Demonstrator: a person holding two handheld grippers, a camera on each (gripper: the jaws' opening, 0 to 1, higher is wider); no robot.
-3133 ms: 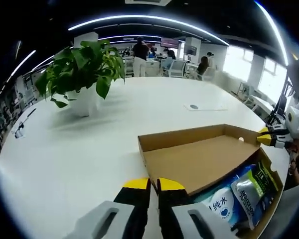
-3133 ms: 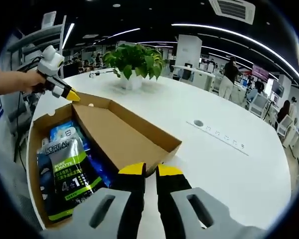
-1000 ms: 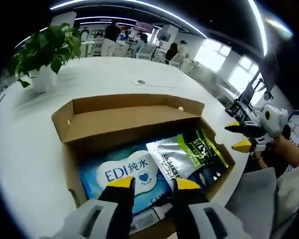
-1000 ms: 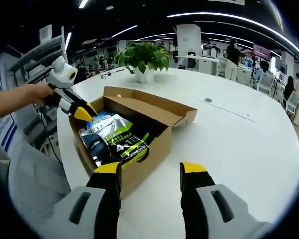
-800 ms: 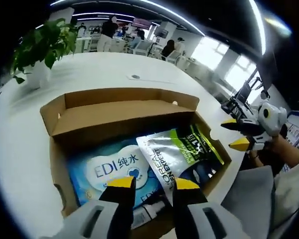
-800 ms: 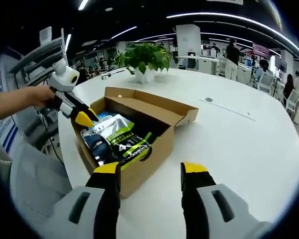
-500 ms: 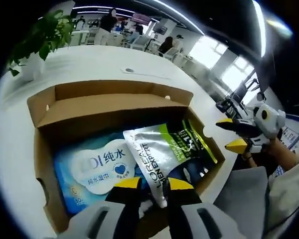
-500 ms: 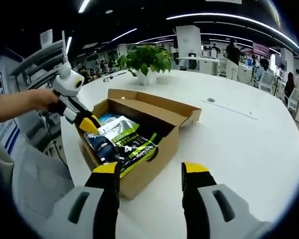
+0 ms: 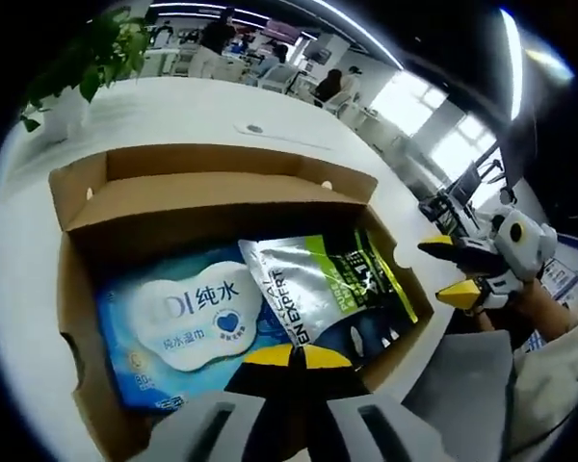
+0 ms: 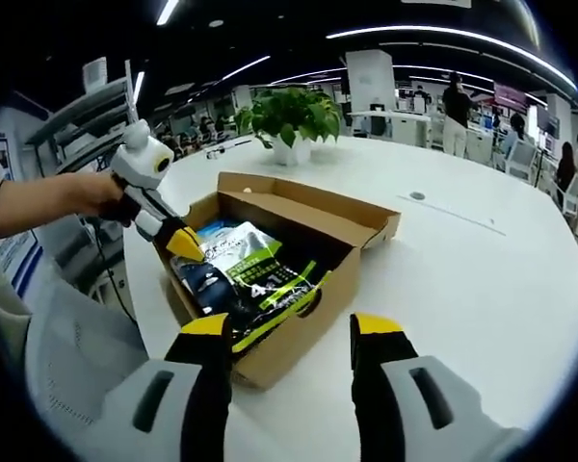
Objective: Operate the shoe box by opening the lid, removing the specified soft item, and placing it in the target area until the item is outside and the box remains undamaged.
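At the centre of the left gripper view, the brown cardboard shoe box (image 9: 77, 289) sits open on the white round desk (image 9: 173, 106), its lid folded back. Inside lie a blue soft pack of wet wipes (image 9: 178, 322) and a silver-green pouch (image 9: 318, 289). Low in frame, the left tongs (image 9: 296, 357) are pressed together at the pouch's near edge; whether they grip it cannot be told. Right tongs (image 10: 291, 327) stand apart beside the box.
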